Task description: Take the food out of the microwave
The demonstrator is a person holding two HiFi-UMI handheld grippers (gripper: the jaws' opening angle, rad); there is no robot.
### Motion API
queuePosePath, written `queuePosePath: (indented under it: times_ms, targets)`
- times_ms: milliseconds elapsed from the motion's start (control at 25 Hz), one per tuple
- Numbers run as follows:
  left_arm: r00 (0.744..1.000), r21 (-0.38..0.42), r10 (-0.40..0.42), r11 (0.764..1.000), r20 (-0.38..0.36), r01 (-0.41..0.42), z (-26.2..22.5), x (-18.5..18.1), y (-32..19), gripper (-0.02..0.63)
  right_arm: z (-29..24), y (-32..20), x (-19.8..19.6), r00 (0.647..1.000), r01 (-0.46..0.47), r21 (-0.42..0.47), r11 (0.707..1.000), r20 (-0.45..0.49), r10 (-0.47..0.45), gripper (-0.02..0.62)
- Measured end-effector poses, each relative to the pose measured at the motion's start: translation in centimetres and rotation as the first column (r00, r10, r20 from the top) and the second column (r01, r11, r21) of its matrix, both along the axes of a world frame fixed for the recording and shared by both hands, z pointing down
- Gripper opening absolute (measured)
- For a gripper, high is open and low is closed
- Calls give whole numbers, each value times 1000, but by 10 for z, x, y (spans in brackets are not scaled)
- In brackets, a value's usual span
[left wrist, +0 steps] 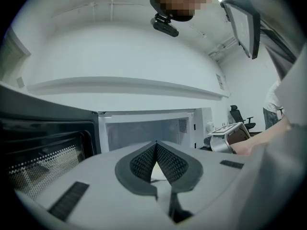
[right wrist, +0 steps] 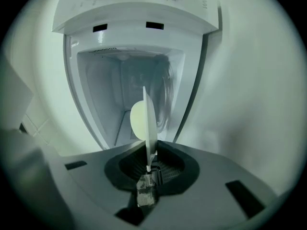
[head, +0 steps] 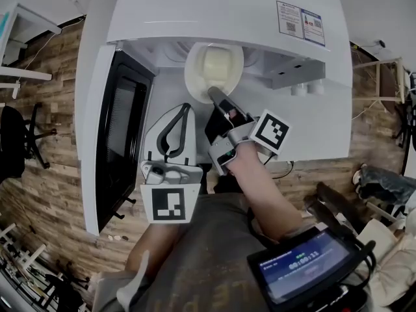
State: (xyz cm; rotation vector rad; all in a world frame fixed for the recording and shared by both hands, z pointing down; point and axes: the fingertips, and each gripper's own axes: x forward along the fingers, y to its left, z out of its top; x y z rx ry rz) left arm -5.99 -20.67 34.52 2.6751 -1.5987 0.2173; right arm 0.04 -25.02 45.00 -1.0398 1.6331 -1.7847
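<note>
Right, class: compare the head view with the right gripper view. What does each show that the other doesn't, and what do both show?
Head view only: the left tongs, shut and empty, the microwave's open door, and a screen by the person's waist. Right gripper view only: the cavity's back wall, and the plate seen edge-on. Both: the right tongs shut on the rim of the plate, which carries pale food.

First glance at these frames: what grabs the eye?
The right gripper has its jaws clamped on the rim of a round white plate carrying a pale cream lump of food, at the mouth of the big white microwave. Its black-windowed door stands open at left, and the left gripper sits shut and empty in front.
</note>
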Motion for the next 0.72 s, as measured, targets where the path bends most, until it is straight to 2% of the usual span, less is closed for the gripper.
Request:
queuePosePath:
  times_ms: [360, 720]
  targets:
    - [998, 13, -57, 998, -18, 57, -11, 10, 53, 6, -13, 46, 10, 998, 62, 17, 998, -19, -62, 54]
    - [998, 33, -53, 998, -28, 54, -16, 36, 110, 6, -14, 113, 28, 996, 83, 15, 996, -16, -82, 49]
